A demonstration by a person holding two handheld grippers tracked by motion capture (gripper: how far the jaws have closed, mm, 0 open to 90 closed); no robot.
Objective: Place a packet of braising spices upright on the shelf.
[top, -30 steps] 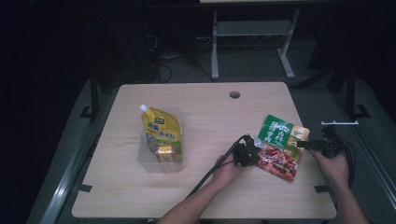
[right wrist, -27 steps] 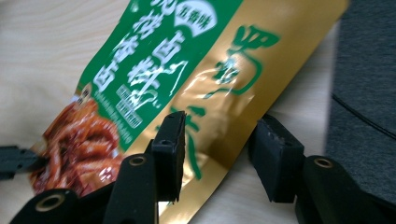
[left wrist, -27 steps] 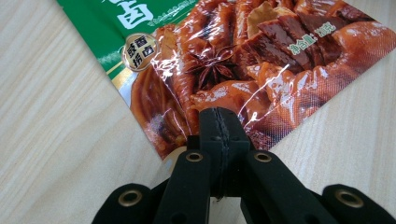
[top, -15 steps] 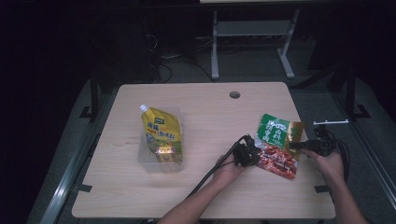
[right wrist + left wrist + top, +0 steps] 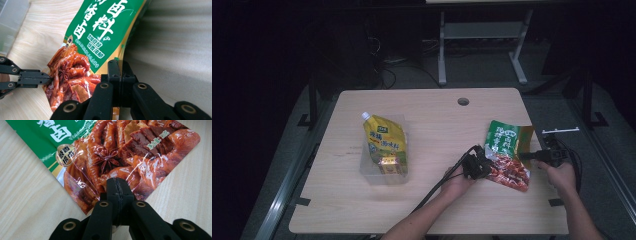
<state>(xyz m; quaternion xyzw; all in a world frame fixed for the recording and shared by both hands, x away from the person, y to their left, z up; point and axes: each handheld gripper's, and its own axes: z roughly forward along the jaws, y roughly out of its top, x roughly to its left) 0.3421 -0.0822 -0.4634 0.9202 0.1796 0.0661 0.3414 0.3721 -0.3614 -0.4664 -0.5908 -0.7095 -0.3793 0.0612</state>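
Near edge of the worktop [image 5: 362, 210], high view: two forearms come in from the bottom. Left gripper [image 5: 482, 167] sits at the left lower edge of the food pouch [image 5: 507, 150], cable trailing back toward the person. Left gripper view: jaws pressed together, clamped on the pouch's lower edge, tips over the red printed meat with the star anise; pouch lies flat on light wood here. Right gripper [image 5: 532, 156] comes in from the right side of the pouch, held in the person's right hand [image 5: 559, 175]. Right gripper view: jaws together, pinching the pouch's gold side edge just below the green label with white characters; the left gripper [image 5: 47, 79] shows at far left of this view, gripping the opposite side of the pouch. So both grippers hold the same pouch, one on each side. Pouch sits at the right part of the worktop, close to its right edge, green end away from the person, red end toward them.

Further left, well apart: clear plastic container [image 5: 368, 172] with a yellow spouted pouch [image 5: 384, 142] lying in it, spout pointing away. Farther back, a round cable hole [image 5: 463, 101] in the worktop. Beyond it, dark floor and a grey metal frame [image 5: 482, 35].
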